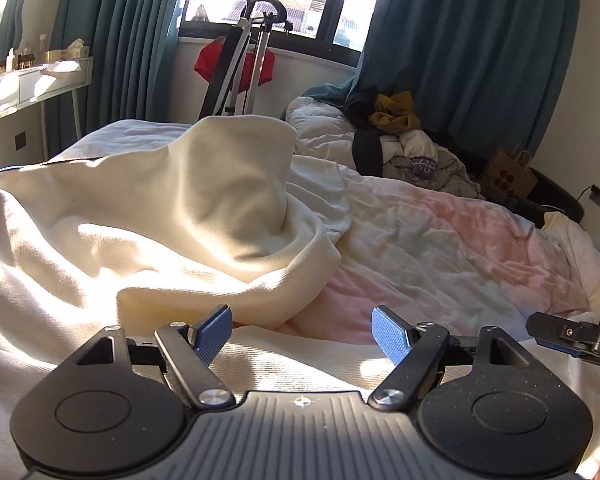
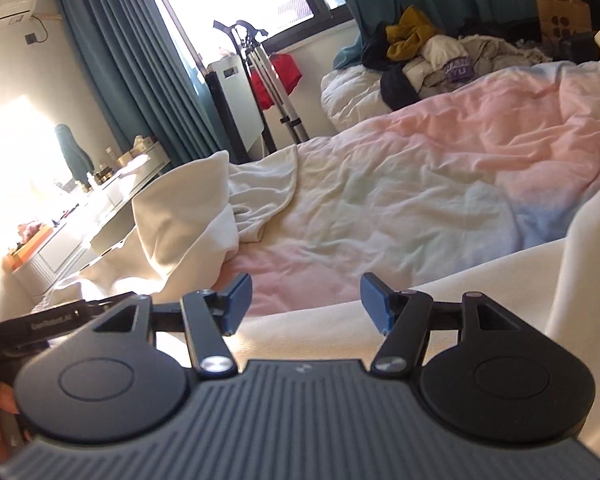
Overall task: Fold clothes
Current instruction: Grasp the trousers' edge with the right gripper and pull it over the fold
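- Two black grippers with blue pads, left gripper (image 1: pixel 302 334) and right gripper (image 2: pixel 306 304), both spread wide, holding nothing.
- Rumpled cream knit garment (image 1: pixel 188 208) lies beneath them on a pink-and-white duvet (image 2: pixel 420 184).

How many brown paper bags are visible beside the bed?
1: a brown paper bag with handles stands past the bed's far corner, beside the clothes pile. Others may be hidden behind it.

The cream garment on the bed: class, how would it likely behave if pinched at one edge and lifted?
The cream garment would probably hang floppy, since it already lies in soft folds and a slumped peak. It looks like thick ribbed knit, so perhaps fairly heavy for cloth. Its textured weave likely would not slip from the pads.
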### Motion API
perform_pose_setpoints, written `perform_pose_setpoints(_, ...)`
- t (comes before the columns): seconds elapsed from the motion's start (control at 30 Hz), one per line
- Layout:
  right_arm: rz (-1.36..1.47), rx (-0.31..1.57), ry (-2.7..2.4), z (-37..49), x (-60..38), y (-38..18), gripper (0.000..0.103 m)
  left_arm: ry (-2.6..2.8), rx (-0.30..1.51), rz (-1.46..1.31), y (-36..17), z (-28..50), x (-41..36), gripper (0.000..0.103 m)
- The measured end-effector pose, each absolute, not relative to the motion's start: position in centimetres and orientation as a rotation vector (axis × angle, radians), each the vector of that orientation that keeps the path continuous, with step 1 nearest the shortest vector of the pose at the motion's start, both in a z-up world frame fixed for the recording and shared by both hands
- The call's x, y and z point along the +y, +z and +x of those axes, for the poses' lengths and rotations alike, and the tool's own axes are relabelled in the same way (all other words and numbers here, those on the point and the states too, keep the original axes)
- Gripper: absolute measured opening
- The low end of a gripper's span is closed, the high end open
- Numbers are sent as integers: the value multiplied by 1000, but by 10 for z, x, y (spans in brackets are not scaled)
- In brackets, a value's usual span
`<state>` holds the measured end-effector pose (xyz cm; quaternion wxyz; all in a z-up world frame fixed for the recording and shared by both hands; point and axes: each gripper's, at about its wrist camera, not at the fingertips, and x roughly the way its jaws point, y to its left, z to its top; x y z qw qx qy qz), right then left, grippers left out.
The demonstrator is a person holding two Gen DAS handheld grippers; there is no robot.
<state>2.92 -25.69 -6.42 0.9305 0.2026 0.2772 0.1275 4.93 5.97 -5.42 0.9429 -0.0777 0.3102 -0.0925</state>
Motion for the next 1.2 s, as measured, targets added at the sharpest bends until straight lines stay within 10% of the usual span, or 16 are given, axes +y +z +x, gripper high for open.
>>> perform_pose_setpoints(0.43,585,714,388,235,-177,-132,61,-264,586,-243,-103,81,84,79)
perform_pose_setpoints(0.73,558,661,329,259,-156,-135,13,-342,568,-336,-114,89,94,79)
perform_pose_setpoints(1.2,499,505,227,198,-257,-34,7,-438,527,-349,-102,76,79,79)
